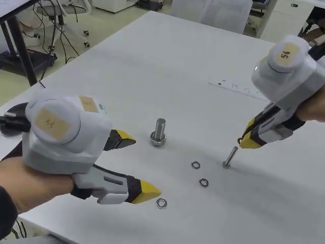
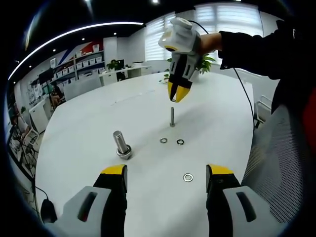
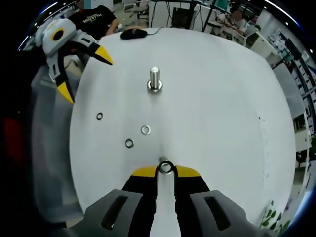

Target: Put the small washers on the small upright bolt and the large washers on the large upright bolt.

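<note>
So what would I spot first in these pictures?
Likely the two yellow-tipped grippers: the left gripper gapes open at the near edge of the table, and the right gripper pinches a washer just above the small bolt. Next, the big bolt standing mid-table, with three loose washers lying nearby.
</note>
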The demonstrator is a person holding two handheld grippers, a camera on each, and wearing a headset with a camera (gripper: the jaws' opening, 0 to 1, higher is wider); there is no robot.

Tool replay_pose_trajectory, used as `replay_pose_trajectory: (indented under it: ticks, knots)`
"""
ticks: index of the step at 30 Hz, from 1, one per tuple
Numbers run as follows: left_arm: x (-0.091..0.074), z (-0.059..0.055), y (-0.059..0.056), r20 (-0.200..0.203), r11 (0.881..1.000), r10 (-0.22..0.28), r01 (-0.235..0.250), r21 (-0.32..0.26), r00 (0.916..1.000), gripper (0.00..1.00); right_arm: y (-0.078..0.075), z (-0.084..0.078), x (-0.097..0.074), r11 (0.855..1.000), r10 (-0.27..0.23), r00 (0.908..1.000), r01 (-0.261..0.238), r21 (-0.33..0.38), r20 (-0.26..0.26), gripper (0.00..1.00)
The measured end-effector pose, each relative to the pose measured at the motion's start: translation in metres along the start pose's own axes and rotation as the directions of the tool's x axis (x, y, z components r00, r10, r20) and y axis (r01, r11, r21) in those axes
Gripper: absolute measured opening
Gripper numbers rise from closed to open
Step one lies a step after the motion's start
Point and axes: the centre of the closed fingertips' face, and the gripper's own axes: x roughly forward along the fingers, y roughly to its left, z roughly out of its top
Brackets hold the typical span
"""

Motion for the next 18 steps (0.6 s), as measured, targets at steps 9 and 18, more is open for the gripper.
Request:
replay_pose_trajectory:
  ticks: [9,18]
  knots:
    - [-0.001,-0.002,0.0,-0.005,1.0,-0.002,0.002,-0.003,1.0,0.63,0.002,-0.001,0.009,1.0,0.017,0.9996,-0.018,-0.009,-0.02,0.13]
    - [-0.002,-0.003,-0.001,-0.006,1.0,-0.002,0.002,-0.005,1.0,0.63,0.002,-0.002,0.017,0.999,0.029,0.9991,-0.03,-0.015,-0.03,0.13]
